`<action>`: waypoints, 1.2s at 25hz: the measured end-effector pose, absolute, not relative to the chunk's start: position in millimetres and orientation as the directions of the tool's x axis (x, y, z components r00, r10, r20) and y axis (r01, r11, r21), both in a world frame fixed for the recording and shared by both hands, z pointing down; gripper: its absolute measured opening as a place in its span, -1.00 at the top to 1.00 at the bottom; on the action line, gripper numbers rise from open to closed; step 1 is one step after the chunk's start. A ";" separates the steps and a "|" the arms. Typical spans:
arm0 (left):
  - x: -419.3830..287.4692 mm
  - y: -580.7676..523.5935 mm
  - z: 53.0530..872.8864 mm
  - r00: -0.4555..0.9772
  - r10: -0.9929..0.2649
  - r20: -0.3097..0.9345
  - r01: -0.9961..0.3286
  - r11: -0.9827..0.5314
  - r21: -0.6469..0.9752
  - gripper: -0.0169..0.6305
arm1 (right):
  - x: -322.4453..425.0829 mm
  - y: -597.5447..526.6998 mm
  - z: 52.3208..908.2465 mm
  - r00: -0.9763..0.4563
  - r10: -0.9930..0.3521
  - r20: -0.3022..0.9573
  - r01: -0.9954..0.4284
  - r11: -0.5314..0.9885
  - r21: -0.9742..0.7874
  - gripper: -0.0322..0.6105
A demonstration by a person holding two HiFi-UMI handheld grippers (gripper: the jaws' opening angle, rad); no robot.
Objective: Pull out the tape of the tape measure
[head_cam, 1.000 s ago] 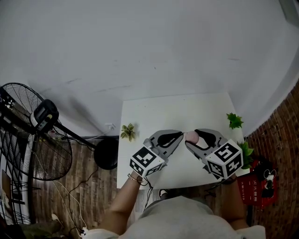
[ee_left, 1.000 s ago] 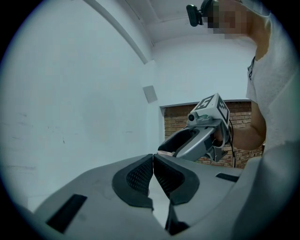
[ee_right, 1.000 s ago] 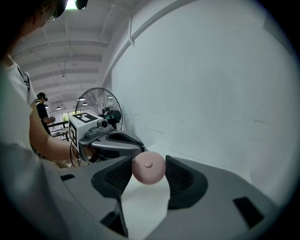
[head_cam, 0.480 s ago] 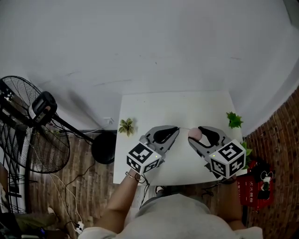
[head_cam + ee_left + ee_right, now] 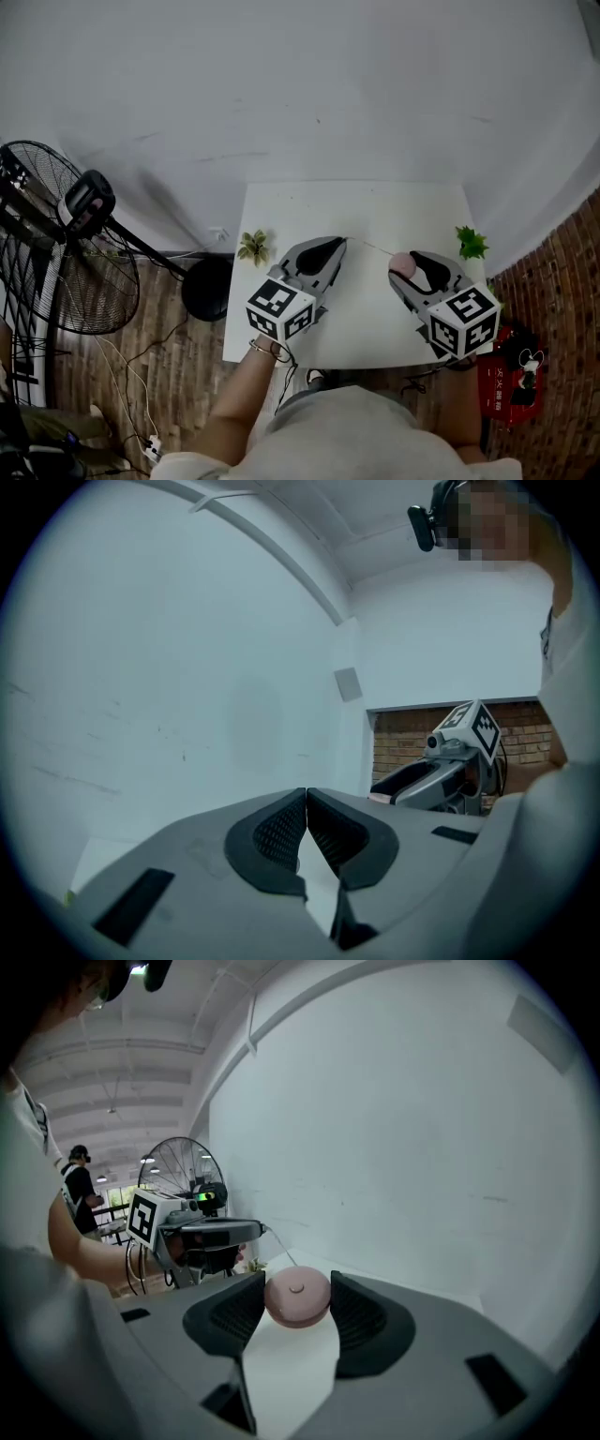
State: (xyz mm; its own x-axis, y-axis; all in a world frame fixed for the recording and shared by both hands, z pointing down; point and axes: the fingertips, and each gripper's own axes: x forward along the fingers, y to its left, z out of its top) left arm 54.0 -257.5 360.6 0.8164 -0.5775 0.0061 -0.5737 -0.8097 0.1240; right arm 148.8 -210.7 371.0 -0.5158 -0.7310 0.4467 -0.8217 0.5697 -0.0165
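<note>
A small round pink tape measure [image 5: 297,1298] sits pinched between the pads of my right gripper [image 5: 295,1309], held above the white table [image 5: 403,206]. In the head view the case [image 5: 400,263] shows at the right gripper's [image 5: 405,269] tips. A thin pale tape [image 5: 369,247] stretches from it leftward to the tips of my left gripper [image 5: 342,242]. The left gripper [image 5: 307,797] is shut, its pads pressed together; the tape's end between them is hidden in its own view. From the right gripper view the tape [image 5: 279,1247] runs to the left gripper [image 5: 260,1231].
Small green plant sprigs lie at the table's left edge [image 5: 253,248] and right edge [image 5: 471,242]. A black standing fan [image 5: 56,258] is on the floor to the left, a red item [image 5: 511,386] at the lower right. A person [image 5: 80,1185] stands far off.
The two grippers have moved apart, the left one going left and up the table, the right one right. The stretch of tape between them has grown longer.
</note>
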 end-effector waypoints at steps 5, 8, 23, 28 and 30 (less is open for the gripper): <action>46.5 -256.3 361.6 0.809 -0.587 0.018 -0.585 -0.803 0.109 0.90 | 160.0 -209.1 367.6 -0.517 -0.742 0.427 -0.834 0.550 -0.052 0.22; 32.8 -263.4 362.1 0.767 -0.641 -0.003 -0.632 -0.757 0.165 0.91 | 171.3 -208.9 368.9 -0.478 -0.761 0.439 -0.854 0.519 -0.030 0.22; 12.6 -255.9 385.3 0.734 -0.676 0.063 -0.673 -0.713 0.197 0.90 | 178.9 -213.3 381.2 -0.481 -0.757 0.442 -0.861 0.502 -0.078 0.22; 7.4 -256.4 397.2 0.720 -0.687 0.096 -0.689 -0.693 0.212 0.90 | 174.7 -218.3 393.9 -0.489 -0.741 0.460 -0.855 0.512 -0.083 0.22; 6.1 -255.3 405.8 0.716 -0.689 0.117 -0.694 -0.684 0.225 0.90 | 173.6 -218.4 402.0 -0.489 -0.731 0.475 -0.853 0.514 -0.087 0.22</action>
